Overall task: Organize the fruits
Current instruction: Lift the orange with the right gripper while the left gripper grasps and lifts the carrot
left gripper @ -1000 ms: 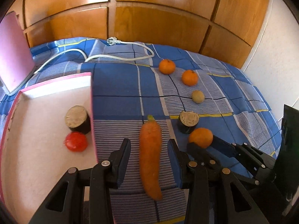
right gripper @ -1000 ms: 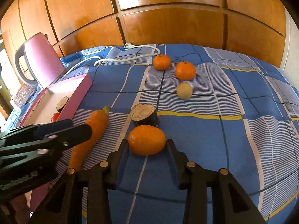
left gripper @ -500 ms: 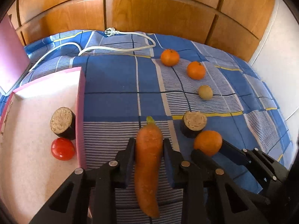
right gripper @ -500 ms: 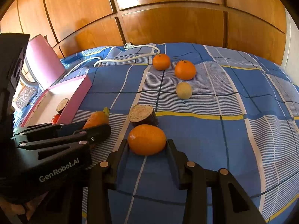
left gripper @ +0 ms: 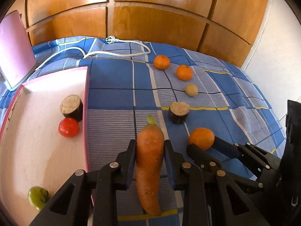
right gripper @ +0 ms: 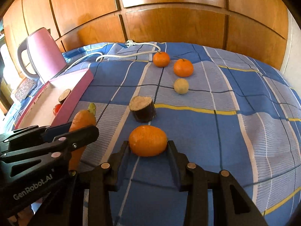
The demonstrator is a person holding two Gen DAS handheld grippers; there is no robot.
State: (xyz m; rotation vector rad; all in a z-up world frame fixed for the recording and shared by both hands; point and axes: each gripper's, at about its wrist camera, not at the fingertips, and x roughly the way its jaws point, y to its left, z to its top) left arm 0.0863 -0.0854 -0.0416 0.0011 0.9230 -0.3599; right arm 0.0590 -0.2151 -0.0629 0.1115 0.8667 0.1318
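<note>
Broadly, a bed [left gripper: 116, 98] w/ a blue checked cover fills both views, wood panels behind; at its left lies a pink box [left gripper: 85, 101] holding an aubergine stub [left gripper: 71, 108], a tomato [left gripper: 68, 127] just beside it & a green fruit [left gripper: 37, 197] near the front corner; a pink kettle [right gripper: 44, 56] stands behind the box, its white cable [left gripper: 116, 53] trailing across the cover. Left hand-held gripper [left gripper: 150, 150] has just closed & now clamps the carrot [left gripper: 149, 162] by its thick end, green top pointing away, tip toward the camera, right of the box wall. Right hand-held gripper [right gripper: 148, 147] sits narrow around an orange [right gripper: 147, 140], both pads at its sides & seemingly touching; fruit rests on the cover. Beyond it: a second aubergine stub [right gripper: 143, 109], then a pale round fruit [right gripper: 181, 86], then two tangerines [right gripper: 183, 67] side by side, apart, near the cable.
</note>
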